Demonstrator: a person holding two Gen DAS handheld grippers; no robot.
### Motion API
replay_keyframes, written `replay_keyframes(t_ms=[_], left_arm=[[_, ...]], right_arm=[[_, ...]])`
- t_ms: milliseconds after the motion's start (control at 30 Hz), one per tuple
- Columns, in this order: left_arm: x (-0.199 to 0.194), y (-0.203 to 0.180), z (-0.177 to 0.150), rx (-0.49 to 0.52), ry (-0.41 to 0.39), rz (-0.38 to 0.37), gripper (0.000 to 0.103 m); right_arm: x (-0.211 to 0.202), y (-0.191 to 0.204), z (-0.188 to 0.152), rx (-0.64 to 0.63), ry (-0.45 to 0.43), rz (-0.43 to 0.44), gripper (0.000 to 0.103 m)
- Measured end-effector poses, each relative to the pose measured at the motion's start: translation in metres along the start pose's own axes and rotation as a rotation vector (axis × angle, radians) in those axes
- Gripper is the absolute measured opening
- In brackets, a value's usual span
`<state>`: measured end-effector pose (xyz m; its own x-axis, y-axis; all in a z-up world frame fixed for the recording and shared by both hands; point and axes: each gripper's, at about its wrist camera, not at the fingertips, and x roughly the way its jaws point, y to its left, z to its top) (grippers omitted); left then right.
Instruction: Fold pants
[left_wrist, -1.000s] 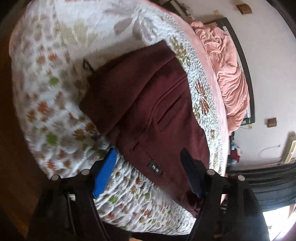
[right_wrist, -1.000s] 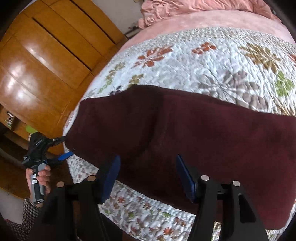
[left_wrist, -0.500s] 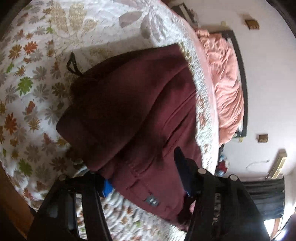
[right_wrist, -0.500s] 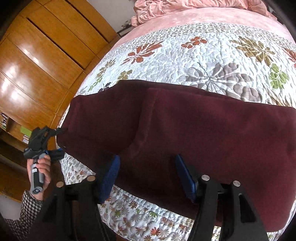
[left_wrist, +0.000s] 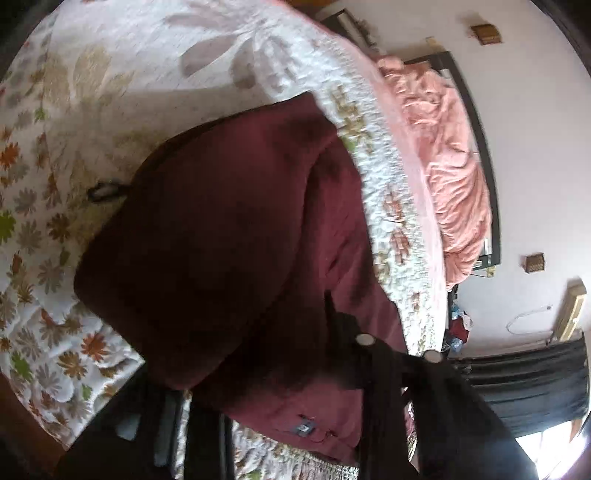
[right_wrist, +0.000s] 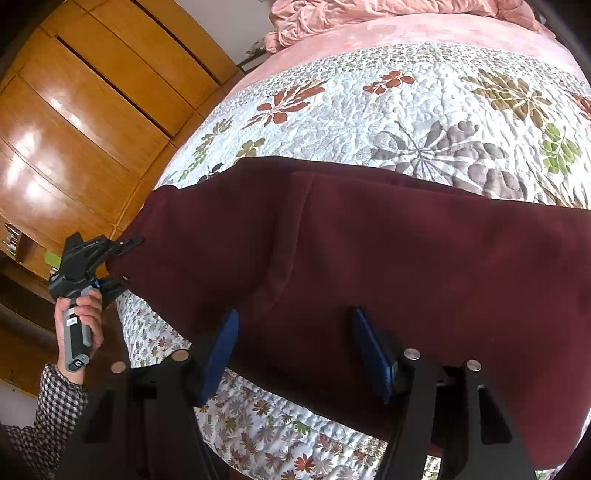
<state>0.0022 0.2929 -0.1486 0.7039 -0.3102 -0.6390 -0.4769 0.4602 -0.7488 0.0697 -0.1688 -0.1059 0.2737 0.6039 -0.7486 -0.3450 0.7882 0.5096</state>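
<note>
Dark maroon pants (left_wrist: 221, 258) lie folded lengthwise across the flowered quilt (left_wrist: 55, 184), their waist end with a small dark label (left_wrist: 303, 428) nearest the left wrist camera. My left gripper (left_wrist: 258, 373) is closing on that waist end. The cloth is bunched up between its jaws and hides the pads. From the right wrist view a hand holds the left gripper (right_wrist: 122, 264) at the pants' (right_wrist: 406, 277) left edge. My right gripper (right_wrist: 295, 347) stands open low over the near edge of the pants, blue pads apart, gripping nothing.
A crumpled pink blanket (left_wrist: 454, 166) lies at the head of the bed. A wooden wardrobe (right_wrist: 92, 110) stands close past the bed's left side. The person's hand (right_wrist: 79, 317) and checked sleeve are low on the left. A black drawstring (left_wrist: 103, 190) sticks out from the pants.
My left gripper pushed in over the waist end and its jaws closed, bunching and lifting the cloth. The blue pad that showed before is now covered. The right gripper barely moved.
</note>
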Motion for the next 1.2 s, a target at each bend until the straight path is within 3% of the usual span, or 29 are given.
replay_keyframes(t_ms=[167, 300, 467, 633, 833, 1067, 1133, 1200], left_arm=[[-0.018, -0.025, -0.009, 0.040, -0.078, -0.164, 0.018], [-0.022, -0.065, -0.015, 0.162, -0.110, -0.193, 0.018], [-0.023, -0.138, -0.040, 0.392, -0.139, -0.201, 0.019], [-0.009, -0.204, -0.090, 0.652, -0.054, -0.215, 0.019], [0.031, -0.252, -0.163, 0.933, 0.084, -0.163, 0.020], [0.103, -0.252, -0.246, 1.189, 0.289, -0.009, 0.025], [0.117, -0.246, -0.263, 1.250, 0.296, 0.032, 0.028], [0.120, -0.245, -0.271, 1.295, 0.284, 0.046, 0.039]], right_arm=[[-0.018, -0.001, 0.001, 0.011, -0.038, 0.010, 0.065], [-0.043, -0.007, 0.003, 0.028, -0.092, 0.008, 0.066], [-0.074, -0.024, 0.000, 0.066, -0.157, -0.016, 0.069], [-0.093, -0.039, -0.001, 0.100, -0.200, -0.017, 0.069], [-0.096, -0.060, -0.002, 0.146, -0.215, -0.021, 0.070], [-0.086, -0.083, -0.008, 0.206, -0.200, -0.008, 0.071], [-0.084, -0.090, -0.011, 0.229, -0.193, 0.004, 0.071], [-0.082, -0.095, -0.014, 0.244, -0.188, 0.015, 0.071]])
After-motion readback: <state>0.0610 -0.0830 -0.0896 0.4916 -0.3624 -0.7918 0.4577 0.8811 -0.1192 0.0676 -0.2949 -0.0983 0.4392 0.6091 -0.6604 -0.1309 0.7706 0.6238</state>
